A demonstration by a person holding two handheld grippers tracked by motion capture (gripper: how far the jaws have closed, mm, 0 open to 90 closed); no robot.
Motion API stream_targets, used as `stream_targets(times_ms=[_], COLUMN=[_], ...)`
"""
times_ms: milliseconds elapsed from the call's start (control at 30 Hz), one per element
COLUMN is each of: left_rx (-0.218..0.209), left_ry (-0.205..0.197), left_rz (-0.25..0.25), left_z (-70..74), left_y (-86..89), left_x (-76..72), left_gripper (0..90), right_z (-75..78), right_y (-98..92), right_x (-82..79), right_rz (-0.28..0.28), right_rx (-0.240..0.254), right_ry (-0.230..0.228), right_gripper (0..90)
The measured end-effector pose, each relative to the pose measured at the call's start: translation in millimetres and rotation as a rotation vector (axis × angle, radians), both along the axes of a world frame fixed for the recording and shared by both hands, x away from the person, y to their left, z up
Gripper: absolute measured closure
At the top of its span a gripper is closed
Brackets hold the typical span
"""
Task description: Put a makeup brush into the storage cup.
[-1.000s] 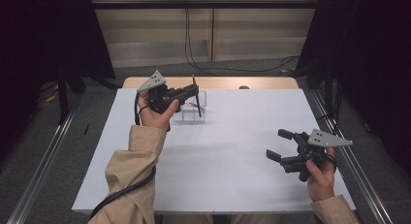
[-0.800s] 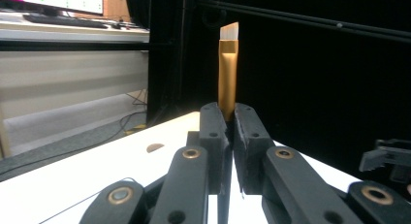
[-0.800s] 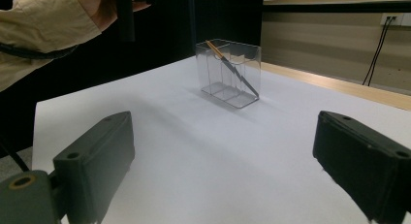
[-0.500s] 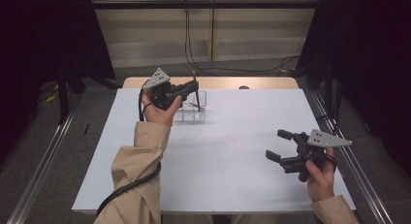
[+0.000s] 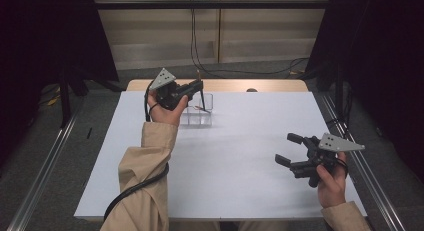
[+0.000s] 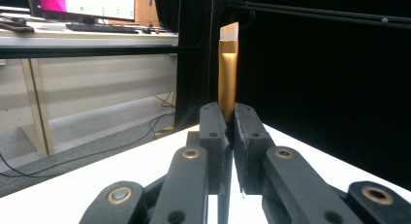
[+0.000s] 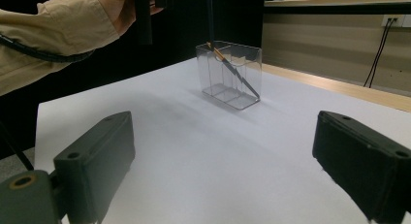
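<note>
Left gripper [image 5: 197,86]: jaws closed on a slim brush [image 6: 227,71], gold ferrule and pale bristles rising upright from between the pads in the left gripper view. In the high view the brush's dark handle ran down from the jaws toward the clear organiser [image 5: 199,111]; whether its lower end touched the box could not be told. The organiser stood on the white bench [image 5: 235,161] near the far edge, just beyond the left hand [image 5: 165,108]. In the right gripper view it showed several compartments, with a second brush [image 7: 232,69] leaning slantwise inside one.

Right gripper [image 5: 289,150]: jaws spread wide with nothing between them, held above the bench at the near right, well apart from the organiser. Bare bench surface lay between the two.

Around: wooden strip [image 5: 225,85] along the far bench edge, cables [image 5: 210,68] on the floor beyond, monitor and keyboard [image 6: 104,27] on a desk behind.
</note>
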State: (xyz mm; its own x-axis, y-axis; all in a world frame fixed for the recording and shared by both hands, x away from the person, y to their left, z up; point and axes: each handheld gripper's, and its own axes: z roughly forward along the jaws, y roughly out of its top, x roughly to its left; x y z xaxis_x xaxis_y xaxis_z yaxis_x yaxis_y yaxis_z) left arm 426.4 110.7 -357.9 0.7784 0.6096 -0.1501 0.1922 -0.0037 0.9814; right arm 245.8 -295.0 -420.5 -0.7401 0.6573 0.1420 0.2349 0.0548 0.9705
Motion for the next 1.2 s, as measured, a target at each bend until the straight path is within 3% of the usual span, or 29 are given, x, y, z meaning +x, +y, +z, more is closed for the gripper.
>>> stream_targets(times_ms=[800, 1200], left_rx=[0.028, 0.034], left_ry=[-0.004, 0.012], left_rz=[0.039, 0.052], left_z=[-8.9, -13.9], left_y=[-16.5, -20.0], left_x=[18.0, 26.0], left_gripper=[83.6, 83.5], right_z=[-0.9, -1.7], right_y=[-1.9, -1.1], right_x=[0.0, -0.1], right_rz=[0.002, 0.006], right_rx=[-0.006, -0.009], right_ry=[0.001, 0.000], right_gripper=[7.5, 7.6])
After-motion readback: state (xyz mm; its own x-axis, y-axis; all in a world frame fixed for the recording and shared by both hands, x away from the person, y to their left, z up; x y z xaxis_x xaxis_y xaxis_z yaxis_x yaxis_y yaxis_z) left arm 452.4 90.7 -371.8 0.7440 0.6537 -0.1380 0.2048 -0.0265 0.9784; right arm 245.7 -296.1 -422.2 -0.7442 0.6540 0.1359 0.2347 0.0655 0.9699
